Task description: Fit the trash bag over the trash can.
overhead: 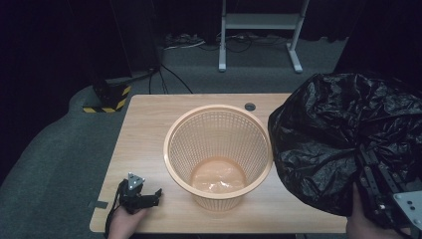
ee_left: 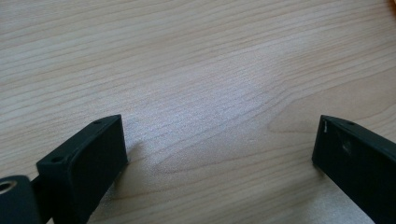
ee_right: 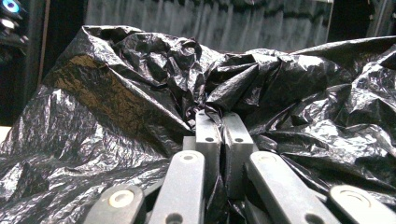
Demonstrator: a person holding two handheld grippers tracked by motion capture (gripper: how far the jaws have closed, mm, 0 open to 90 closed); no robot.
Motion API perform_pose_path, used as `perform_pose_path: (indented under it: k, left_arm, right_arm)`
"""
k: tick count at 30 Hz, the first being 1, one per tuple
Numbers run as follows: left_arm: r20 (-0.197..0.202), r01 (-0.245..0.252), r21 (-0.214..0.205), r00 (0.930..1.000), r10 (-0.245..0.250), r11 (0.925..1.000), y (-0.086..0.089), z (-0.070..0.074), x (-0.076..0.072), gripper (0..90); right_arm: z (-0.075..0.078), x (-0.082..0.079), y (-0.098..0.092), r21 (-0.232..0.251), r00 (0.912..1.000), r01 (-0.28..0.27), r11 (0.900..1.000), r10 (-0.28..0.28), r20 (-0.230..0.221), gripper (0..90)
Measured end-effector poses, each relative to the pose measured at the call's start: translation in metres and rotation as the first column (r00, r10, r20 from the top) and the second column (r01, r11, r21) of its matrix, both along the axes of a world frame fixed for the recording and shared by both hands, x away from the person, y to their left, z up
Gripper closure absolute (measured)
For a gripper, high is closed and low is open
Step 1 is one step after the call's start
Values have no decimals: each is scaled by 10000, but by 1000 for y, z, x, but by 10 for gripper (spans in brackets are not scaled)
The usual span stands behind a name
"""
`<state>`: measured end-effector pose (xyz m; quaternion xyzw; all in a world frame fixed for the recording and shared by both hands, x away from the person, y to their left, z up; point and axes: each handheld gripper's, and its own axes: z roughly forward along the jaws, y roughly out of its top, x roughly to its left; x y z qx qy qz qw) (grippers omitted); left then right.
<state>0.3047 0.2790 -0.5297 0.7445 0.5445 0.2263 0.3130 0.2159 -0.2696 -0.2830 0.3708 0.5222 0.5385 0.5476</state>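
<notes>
While the left gripper (overhead: 149,198) rests on the table (overhead: 149,129) near its front-left corner, jaws spread on bare wood in its own view, the orange basket (overhead: 219,149) stands mid-table; the right gripper (ee_right: 222,122) pinches the black bag (overhead: 343,134), raised just right of the basket.

We hold our left gripper (overhead: 149,198) low at the near left of the basket (overhead: 217,149), jaws spread wide apart. Our right gripper (ee_right: 222,116) sits right of the basket, jaws pinched together on crumpled black bag (overhead: 343,134) film.
</notes>
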Motion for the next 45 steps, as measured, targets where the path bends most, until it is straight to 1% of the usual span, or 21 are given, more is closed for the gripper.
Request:
perform_pose_path:
  k: [5,8,10,15,17,20,26,31,32,34,35,36,37,40,42,43,45]
  left_arm:
    - [3,1,0,10000,-1,10000,0,0,0,30]
    - [2,3,-4,10000,-3,10000,0,0,0,30]
    - [3,5,-1,10000,-5,10000,0,0,0,30]
    - [1,10,-6,10000,-10,10000,0,0,0,30]
    - [0,16,-9,10000,-16,10000,0,0,0,30]
    - [-5,32,-17,10000,-32,10000,0,0,0,31]
    - [-6,40,-29,10000,-40,10000,0,0,0,31]
    - [-16,65,-25,10000,-65,10000,1,0,0,31]
    - [-27,85,-24,10000,-85,10000,1,0,0,31]
    - [-32,99,-34,9999,-99,9999,1,0,0,31]
    - [-33,101,-35,9999,-101,9999,1,0,0,31]
    - [-29,123,-24,9999,-123,9999,1,0,0,31]
    - [-29,123,-22,9999,-123,9999,1,0,0,31]
    - [-27,127,-24,9999,-127,9999,1,0,0,32]
    - [-23,125,-26,9999,-125,9999,1,0,0,31]
    - [-27,127,-23,9999,-127,9999,1,0,0,32]
    - [-27,140,-19,9999,-140,9999,1,0,0,32]
  right_arm:
    - [12,-9,17,25,9972,-542,9985,540,525,868]
    - [15,-11,29,90,9935,-897,9959,889,712,868]
    - [16,-12,36,125,9911,-1108,9938,1096,761,868]
    - [17,-12,60,229,9789,-1855,9824,1827,911,868]
    - [16,-11,70,321,9730,-2166,9757,2131,889,868]
    - [15,-10,83,337,9646,-2524,9670,2487,877,868]
    - [12,-6,109,460,9420,-3299,9429,3256,815,867]
    - [9,-4,131,488,9204,-3884,9202,3849,685,867]
    - [8,-4,134,493,9173,-3959,9170,3924,673,867]
    - [6,-4,144,569,9048,-4249,9035,4217,595,867]
    - [5,-4,146,581,9024,-4300,9010,4270,572,867]
    - [4,-4,150,523,8969,-4414,8958,4387,559,867]
    - [3,-4,154,574,8920,-4516,8904,4490,532,866]
    - [0,-3,163,555,8836,-4681,8819,4661,457,866]
    - [-1,-1,167,513,8800,-4748,8786,4731,424,866]
    - [-1,1,169,542,8762,-4819,8746,4806,350,866]
    - [0,3,172,513,8748,-4845,8733,4834,335,866]
